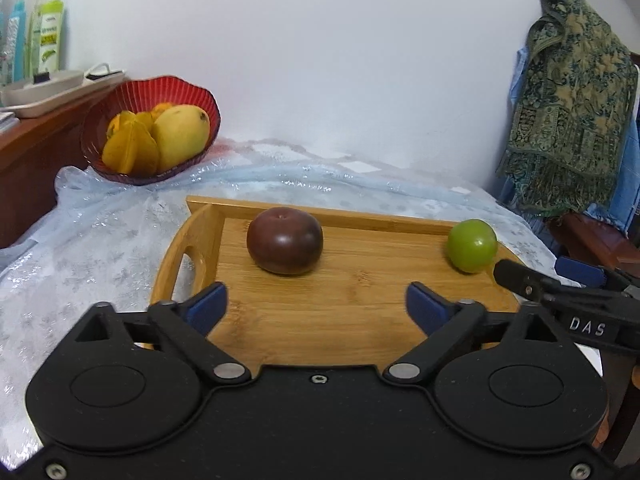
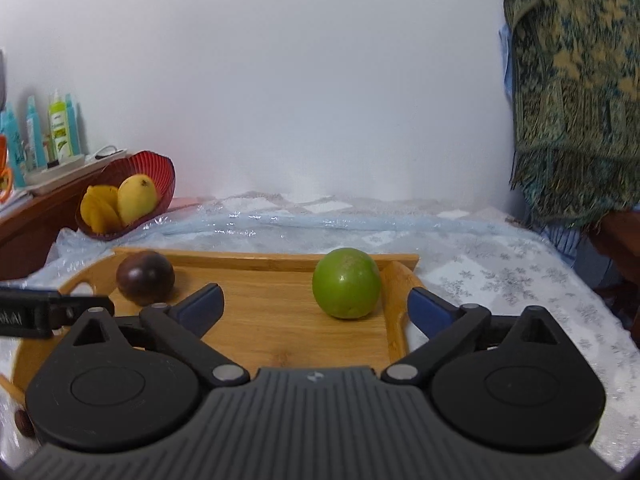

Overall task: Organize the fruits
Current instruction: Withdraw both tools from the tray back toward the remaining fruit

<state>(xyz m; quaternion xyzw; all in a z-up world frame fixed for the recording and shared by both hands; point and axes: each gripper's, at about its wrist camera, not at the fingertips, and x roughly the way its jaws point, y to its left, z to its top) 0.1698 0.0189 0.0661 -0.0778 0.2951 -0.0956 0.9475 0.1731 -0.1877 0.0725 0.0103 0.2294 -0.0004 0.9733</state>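
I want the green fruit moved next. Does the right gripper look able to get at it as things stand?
Probably yes. The right gripper is open, and the green fruit sits just ahead of it on the wooden tray. Only the tray's right wall stands close beside the fruit.

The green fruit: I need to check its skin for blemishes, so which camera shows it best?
The right wrist view: the green fruit sits near and central on the wooden tray, its speckled top plain. The left wrist view shows it smaller, off to the right.
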